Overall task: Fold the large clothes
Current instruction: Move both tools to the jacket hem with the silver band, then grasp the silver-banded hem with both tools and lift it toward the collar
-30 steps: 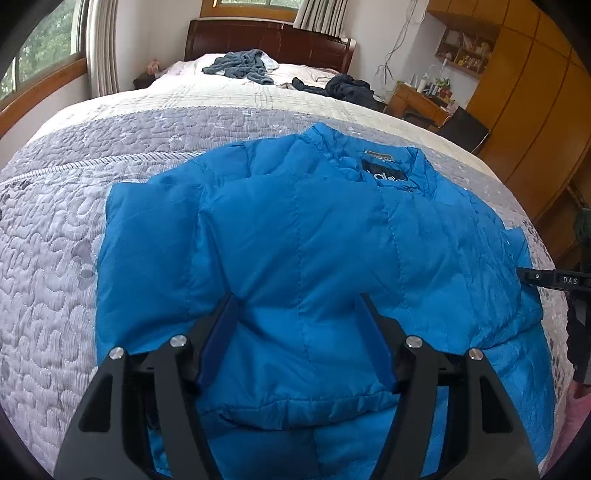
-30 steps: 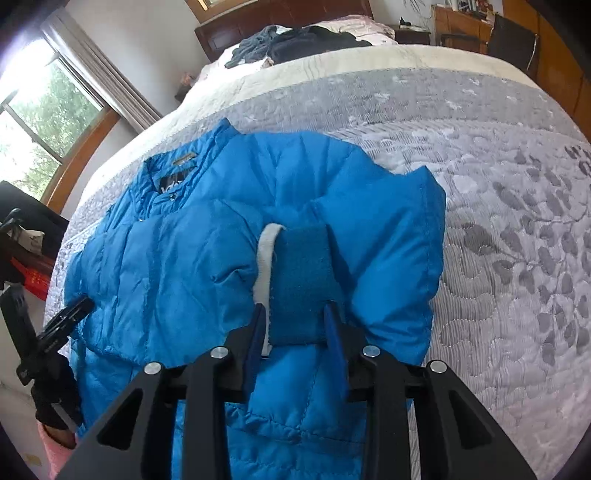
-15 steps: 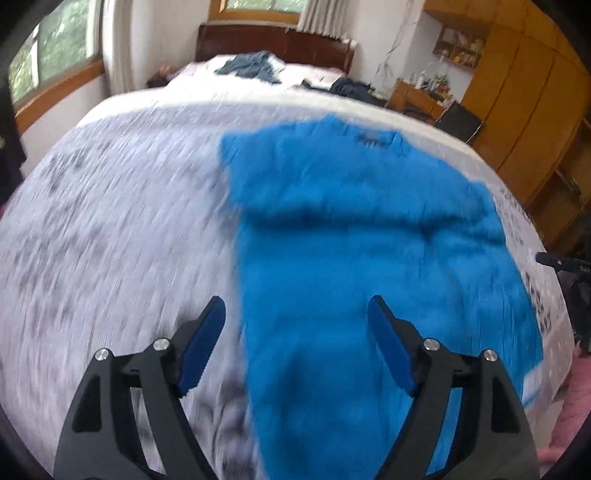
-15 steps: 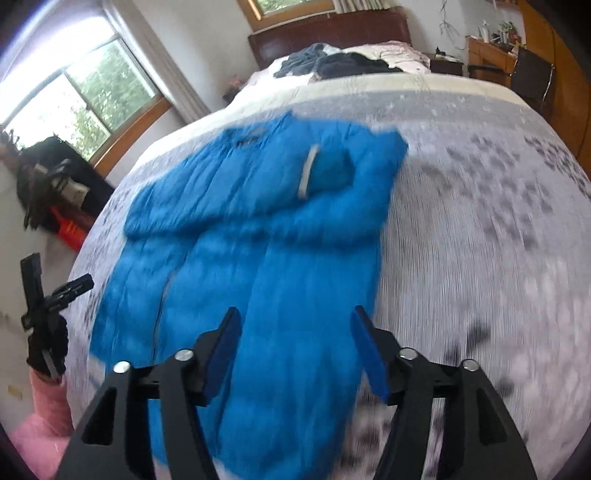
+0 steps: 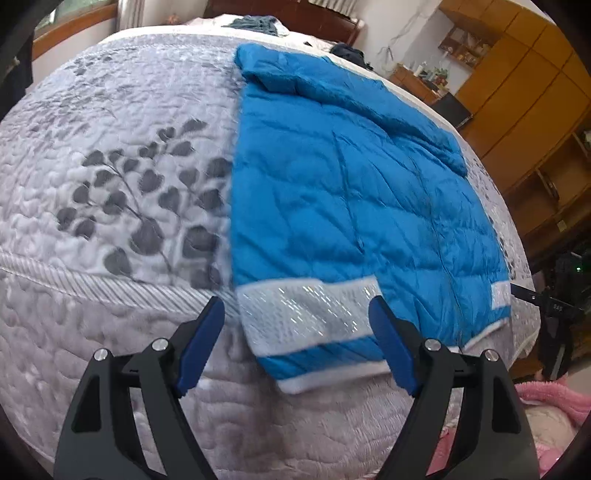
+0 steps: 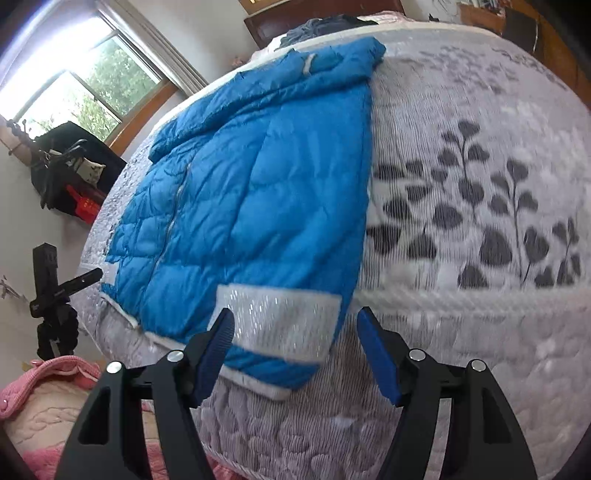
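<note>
Bed: grey quilted cover with a dark leaf print; carries the jacket.
Window: wood-framed, at the bed's left side, trees outside.
Left gripper: fingers spread wide, holding nothing, above the jacket's near left hem corner.
Jacket: blue, padded, flat on the bed, sleeves folded in, silvery band at the hem.
Right gripper: fingers spread wide, empty, above the near right hem corner.
Headboard: dark wood, loose clothes before it.
Wardrobe: orange-brown wood, right wall.
Writing: none legible.
</note>
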A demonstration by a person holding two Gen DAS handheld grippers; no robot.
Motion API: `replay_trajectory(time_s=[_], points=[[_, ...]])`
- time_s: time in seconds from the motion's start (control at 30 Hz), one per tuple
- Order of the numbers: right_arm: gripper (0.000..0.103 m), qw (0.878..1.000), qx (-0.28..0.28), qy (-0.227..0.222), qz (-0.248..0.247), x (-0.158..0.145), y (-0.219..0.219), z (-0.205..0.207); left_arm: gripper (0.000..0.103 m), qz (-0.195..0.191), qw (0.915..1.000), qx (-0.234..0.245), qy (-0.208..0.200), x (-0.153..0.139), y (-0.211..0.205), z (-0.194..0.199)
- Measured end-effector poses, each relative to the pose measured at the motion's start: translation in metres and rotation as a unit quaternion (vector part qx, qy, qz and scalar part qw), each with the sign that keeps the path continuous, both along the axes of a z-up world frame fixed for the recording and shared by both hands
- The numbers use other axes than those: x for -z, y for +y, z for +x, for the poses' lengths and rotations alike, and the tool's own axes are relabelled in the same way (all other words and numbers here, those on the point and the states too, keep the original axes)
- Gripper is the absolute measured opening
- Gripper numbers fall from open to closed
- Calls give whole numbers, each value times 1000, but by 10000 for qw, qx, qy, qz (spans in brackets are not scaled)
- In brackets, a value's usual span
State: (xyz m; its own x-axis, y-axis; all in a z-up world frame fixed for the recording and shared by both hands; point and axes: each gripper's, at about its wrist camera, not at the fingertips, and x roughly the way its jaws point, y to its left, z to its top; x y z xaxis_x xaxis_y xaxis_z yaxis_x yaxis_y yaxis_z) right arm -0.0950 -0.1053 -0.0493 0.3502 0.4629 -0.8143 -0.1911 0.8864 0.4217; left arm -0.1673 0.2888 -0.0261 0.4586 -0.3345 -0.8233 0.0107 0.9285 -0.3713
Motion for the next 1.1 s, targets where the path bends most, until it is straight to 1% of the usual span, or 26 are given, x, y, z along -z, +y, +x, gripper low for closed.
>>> replay_trajectory(time_s=[0.07,0.17,0.2,0.23,0.27,0.3,0.33,0.4,0.43,0.47,0.5,0.53,0.6,0.63,0.7,0.8,0.93,1.1], points=[[69,10000,-21,52,77,7,2,-3,80,-104,9999,76,87,7,-5,2],[69,9999,-88,88,101,16,9,-5,80,-46,9999,75,96,13,-11,0],[65,9999,-98,48,71,16,12,-5,80,-29,9999,110,89,12,-14,0],[57,9999,-113,21,52,16,13,-5,80,-57,9999,119,98,12,-15,0],[54,9999,-127,25,106,16,13,-4,78,-99,9998,116,116,13,-15,0],[47,9998,-130,47,175,16,14,-4,71,-113,9998,100,131,13,-15,0],[43,9997,-135,58,187,16,14,-4,67,-96,9998,60,148,12,-15,-1],[37,9998,-158,12,116,16,15,-4,55,-168,9997,-28,198,12,-10,-1],[32,9998,-173,2,139,15,16,-5,51,-240,9994,-72,232,13,-8,-2],[30,9997,-192,-37,155,13,16,-6,45,-294,9992,-107,261,13,-6,-2],[26,9997,-199,-78,130,11,17,-7,35,-340,9990,-125,264,13,-5,-2],[23,9996,-206,-105,132,9,17,-7,32,-395,9988,-153,253,12,-3,-2],[19,9994,-194,-133,264,5,16,-6,21,-550,9981,-193,209,9,2,-1],[16,9991,-187,-138,355,3,15,-6,19,-653,9975,-205,167,5,4,-1],[15,9982,-173,-172,548,-3,10,-5,16,-824,9964,-189,63,-2,8,-3],[14,9967,-191,-283,737,-18,5,-4,14,-984,9949,-106,-184,-18,10,-4],[12,9945,-275,-523,866,-44,2,0,14,-1092,9924,44,-572,-46,8,3],[12,9909,-384,-956,866,-86,2,20,13,-1055,9881,193,-1105,-81,4,27]])
